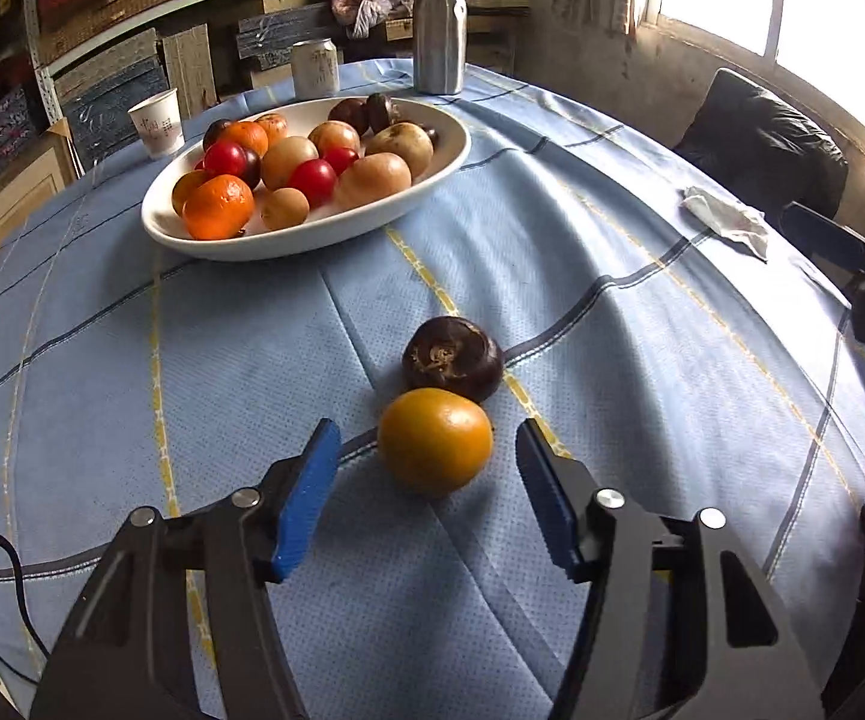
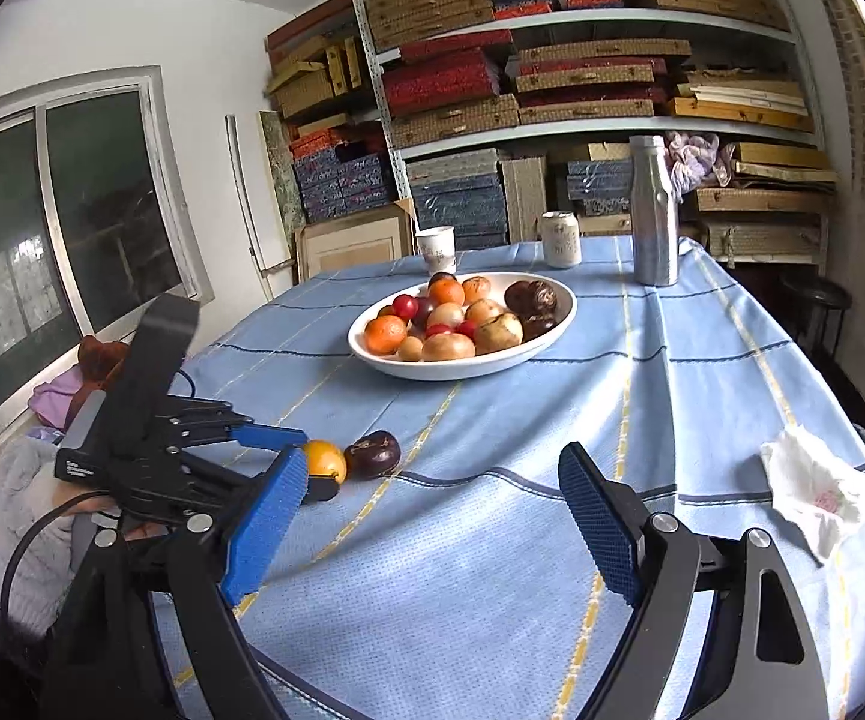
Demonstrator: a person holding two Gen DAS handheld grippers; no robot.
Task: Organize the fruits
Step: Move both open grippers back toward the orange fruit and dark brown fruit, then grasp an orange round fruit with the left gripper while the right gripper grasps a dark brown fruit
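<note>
A round table under a blue checked cloth [image 1: 552, 228] carries a white oval bowl [image 1: 456, 156] toward its far edge, heaped with oranges, red plums, pale brown fruits and a few dark ones. Behind the bowl, along the far edge, stand a paper cup [image 1: 158, 122], a drinks can [image 1: 314, 67] and a tall metal bottle [image 1: 439, 24]. Nearer the middle of the table, well apart from the bowl, two loose fruits lie touching each other: a yellow-orange fruit [image 1: 435, 441] and, just behind it, a dark brown fruit [image 1: 453, 358] with its dried stem end turned up. The left gripper [image 1: 426, 450] tilts down over the yellow-orange fruit, its blue pads [image 1: 306, 498] standing on either side of the fruit with a clear gap on both sides, so nothing is gripped. The right gripper [image 2: 432, 498] hovers over bare cloth near the table's near edge, its jaws spread wide and empty. A crumpled white tissue [image 2: 816, 492] lies by the right edge of the table. Shelves of stacked boxes [image 2: 552, 72] fill the wall beyond.
</note>
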